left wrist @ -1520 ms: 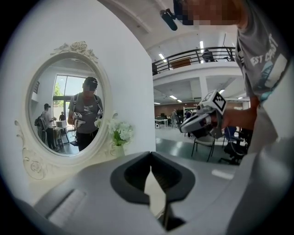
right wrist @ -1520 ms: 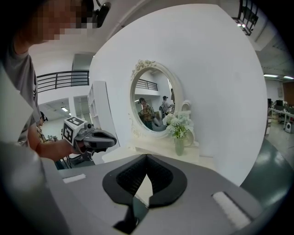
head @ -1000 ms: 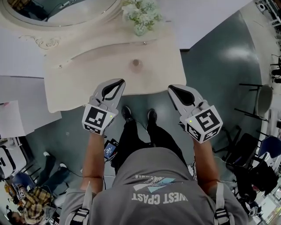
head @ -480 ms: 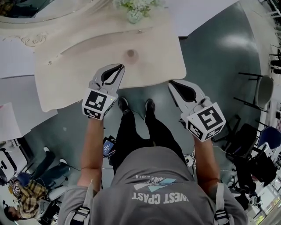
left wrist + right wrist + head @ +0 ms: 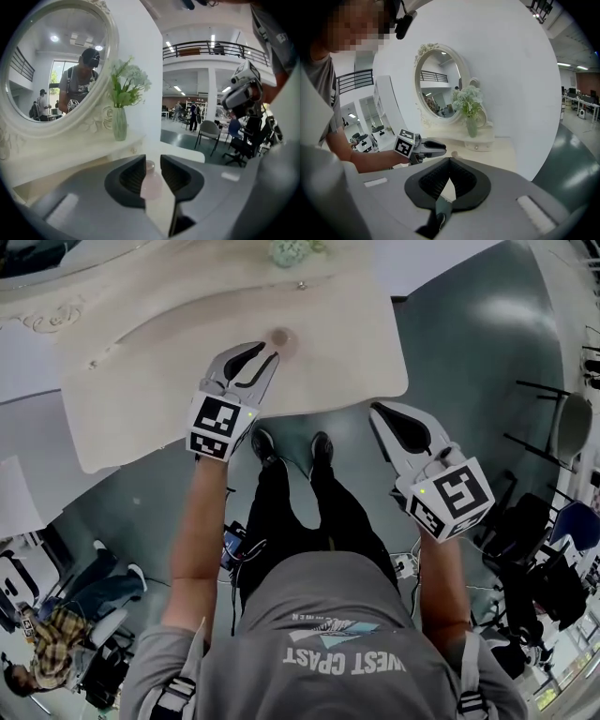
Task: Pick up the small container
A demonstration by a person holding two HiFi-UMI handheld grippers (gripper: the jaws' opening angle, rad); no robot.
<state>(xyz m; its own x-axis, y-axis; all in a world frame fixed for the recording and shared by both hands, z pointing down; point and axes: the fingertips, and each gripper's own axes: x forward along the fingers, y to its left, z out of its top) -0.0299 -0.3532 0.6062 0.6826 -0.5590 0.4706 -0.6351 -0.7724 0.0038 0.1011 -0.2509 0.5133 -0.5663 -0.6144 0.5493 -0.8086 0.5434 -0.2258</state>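
Observation:
The small container (image 5: 280, 337), a pale pink round pot, stands on the cream dressing table (image 5: 141, 362) near its front middle. My left gripper (image 5: 267, 352) reaches over the table edge with its tips just short of the pot. In the left gripper view the container (image 5: 151, 180) shows through the gap of the left gripper (image 5: 152, 159). Its jaws are opening and the pads do not press on the pot. My right gripper (image 5: 375, 411) hangs off the table's front right, over the floor. In its own view the right gripper (image 5: 450, 160) is shut with nothing in it.
A vase of pale flowers (image 5: 292, 251) stands at the back of the table by an oval mirror (image 5: 51, 75), with a drawer knob (image 5: 301, 284) below it. The person's shoes (image 5: 291, 446) are under the table's front edge. Office chairs (image 5: 553, 446) stand on the grey floor to the right.
The left gripper has moved forward over the table up to the container, and its jaws have parted from shut. The right gripper has stayed back, off the table.

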